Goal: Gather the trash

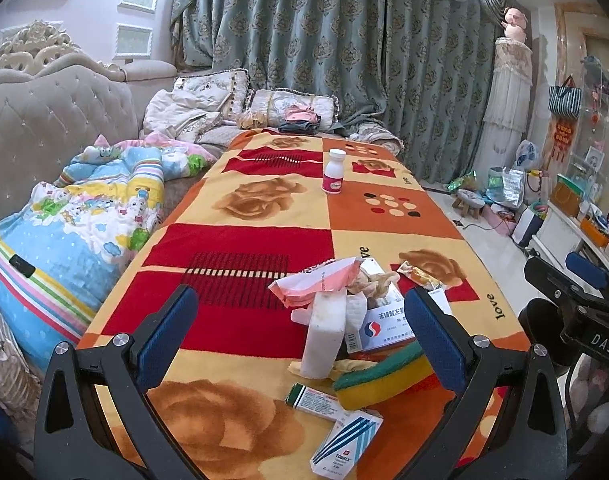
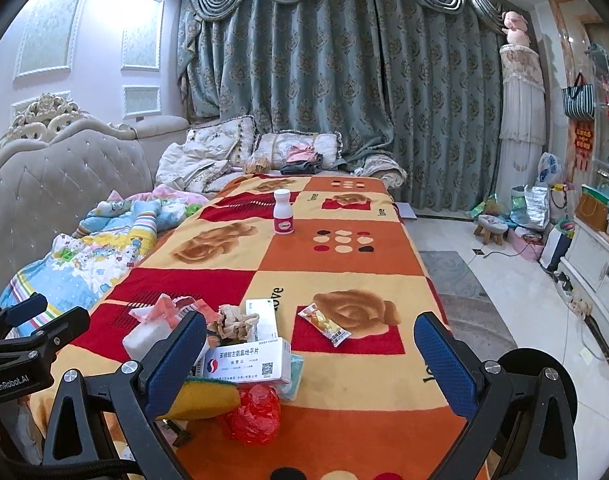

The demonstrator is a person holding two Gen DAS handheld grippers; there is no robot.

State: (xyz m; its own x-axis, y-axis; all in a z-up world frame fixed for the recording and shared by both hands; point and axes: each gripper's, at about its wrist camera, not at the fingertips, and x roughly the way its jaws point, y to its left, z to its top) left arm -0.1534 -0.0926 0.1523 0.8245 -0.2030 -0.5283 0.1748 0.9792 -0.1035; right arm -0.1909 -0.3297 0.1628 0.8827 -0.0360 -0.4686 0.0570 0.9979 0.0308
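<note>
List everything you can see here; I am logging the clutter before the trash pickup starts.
Table cloth: one, red, orange and yellow, over the long table.
Pill bottle: one, white with pink label, upright, far half of the table, alone.
Snack packet: one, orange and white, near half, apart from the pile.
Medicine box: one, white, in the near pile.
Crumpled paper: one wad, tan, behind that box.
Pink wrapper: one, torn, atop the pile.
Sponge: one, green, red and yellow, near edge.
Red plastic bag: one, crumpled, near edge.
Blue-striped box: one, white, nearest edge.
Sofa: one, beige, left.
Left gripper: open.
Right gripper: open.
</note>
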